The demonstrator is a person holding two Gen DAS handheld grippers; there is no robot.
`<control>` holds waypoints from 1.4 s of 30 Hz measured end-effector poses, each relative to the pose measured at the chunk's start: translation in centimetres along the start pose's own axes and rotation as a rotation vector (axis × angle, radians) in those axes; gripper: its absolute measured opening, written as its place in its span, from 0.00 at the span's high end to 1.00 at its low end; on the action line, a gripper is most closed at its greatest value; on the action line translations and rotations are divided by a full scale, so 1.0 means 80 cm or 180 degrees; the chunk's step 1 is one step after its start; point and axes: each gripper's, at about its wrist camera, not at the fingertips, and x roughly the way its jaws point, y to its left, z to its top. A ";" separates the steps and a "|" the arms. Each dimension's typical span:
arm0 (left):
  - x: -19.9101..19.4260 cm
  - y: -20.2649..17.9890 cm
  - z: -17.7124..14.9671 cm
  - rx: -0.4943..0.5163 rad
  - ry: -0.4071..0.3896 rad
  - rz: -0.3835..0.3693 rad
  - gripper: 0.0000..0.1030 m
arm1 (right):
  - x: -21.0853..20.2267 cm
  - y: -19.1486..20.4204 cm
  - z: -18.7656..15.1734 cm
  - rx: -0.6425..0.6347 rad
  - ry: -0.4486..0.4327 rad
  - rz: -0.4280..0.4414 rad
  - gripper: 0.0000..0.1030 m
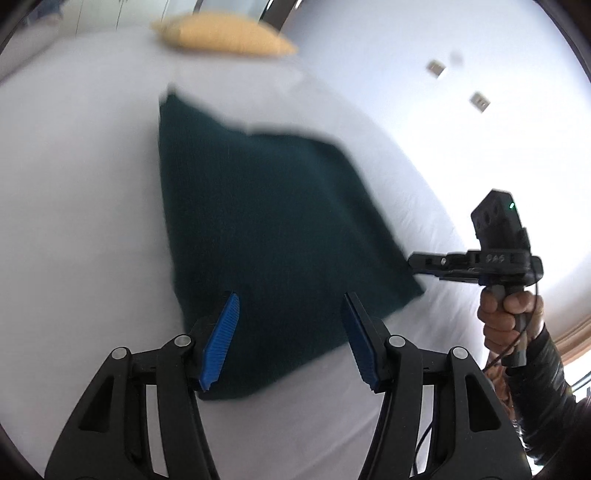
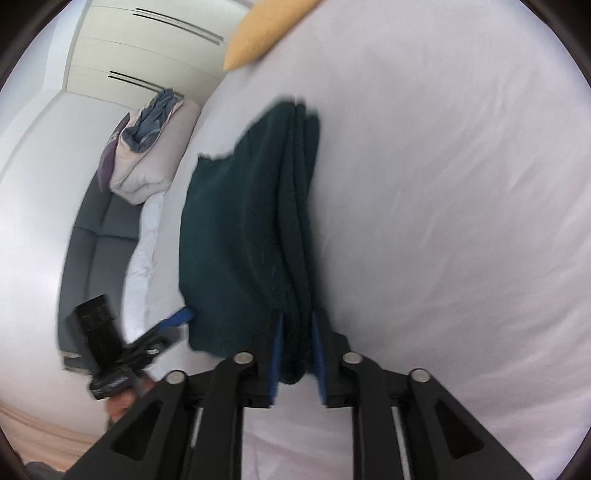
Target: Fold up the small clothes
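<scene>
A dark green garment [image 1: 258, 221] lies folded in a rough rectangle on the white bed [image 1: 74, 184]. My left gripper [image 1: 291, 332] hovers open over the garment's near edge, its blue pads [image 1: 221, 343] wide apart with cloth showing below them. In the right wrist view the garment [image 2: 229, 229] shows several stacked layers along its right side. My right gripper [image 2: 297, 321] is shut on the near end of those layers. From the left wrist view that right gripper [image 1: 413, 264] meets the garment's right corner. The left gripper [image 2: 173, 325] sits by the near left corner.
A yellow pillow [image 1: 225, 35] lies at the far end of the bed. A pile of pale and blue bedding [image 2: 147, 147] sits beyond the bed's left edge, by a white wardrobe [image 2: 147, 55]. A person's hand [image 1: 509, 310] holds the right gripper's handle.
</scene>
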 end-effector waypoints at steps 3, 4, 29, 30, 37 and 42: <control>-0.005 0.020 0.035 -0.0052 -0.0151 0.0022 0.45 | -0.014 0.010 0.018 -0.0034 -0.0149 0.0047 0.76; -0.002 0.029 0.046 -0.0079 -0.0177 0.0027 0.45 | -0.014 0.014 0.024 -0.0052 -0.0153 0.0088 0.76; 0.085 0.048 0.044 -0.0133 -0.0111 0.0442 0.46 | 0.051 -0.003 0.017 0.0066 -0.0047 0.0710 0.91; 0.078 0.048 0.037 -0.0163 -0.0138 0.0420 0.46 | 0.044 -0.008 0.010 0.0086 -0.0071 0.0703 0.91; 0.019 0.090 0.025 -0.0546 -0.0459 0.0478 0.38 | -0.010 -0.032 -0.008 0.0249 -0.0358 0.0321 0.58; 0.047 0.115 0.035 -0.0868 -0.0197 0.0147 0.38 | -0.005 -0.007 0.017 0.0184 -0.0366 0.0208 0.31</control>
